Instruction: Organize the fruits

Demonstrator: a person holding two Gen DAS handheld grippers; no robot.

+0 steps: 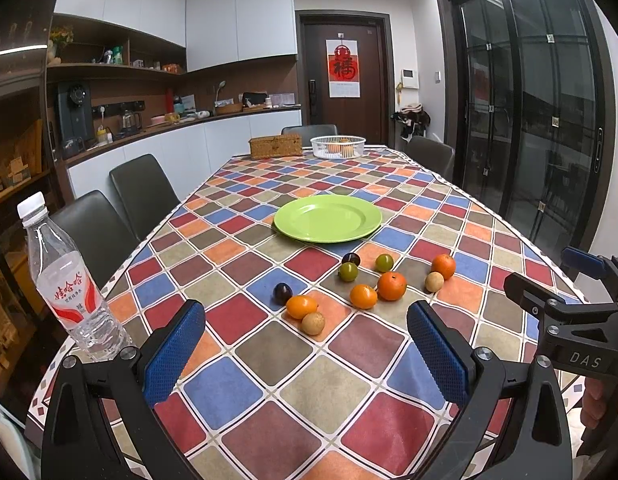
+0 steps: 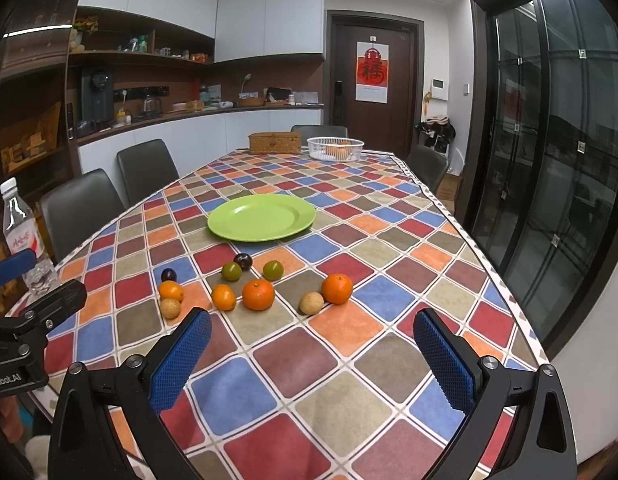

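Several small fruits lie loose on the checked tablecloth: oranges (image 1: pixel 391 285) (image 2: pixel 258 294), dark plums (image 1: pixel 283 293) (image 2: pixel 169 275), green plums (image 1: pixel 348 271) (image 2: pixel 273 270) and tan longans (image 1: pixel 313 323) (image 2: pixel 311 303). An empty green plate (image 1: pixel 327 218) (image 2: pixel 261 217) sits beyond them. My left gripper (image 1: pixel 307 320) is open and empty, just short of the fruits. My right gripper (image 2: pixel 312 328) is open and empty, near the front of the fruits. The right gripper also shows at the right edge of the left wrist view (image 1: pixel 549 280).
A water bottle (image 1: pixel 67 280) (image 2: pixel 23 236) stands at the table's left front corner. A white basket (image 1: pixel 337 147) (image 2: pixel 335 148) with oranges and a wicker box (image 1: pixel 275 146) (image 2: pixel 274 142) sit at the far end. Dark chairs (image 1: pixel 143 194) line the left side.
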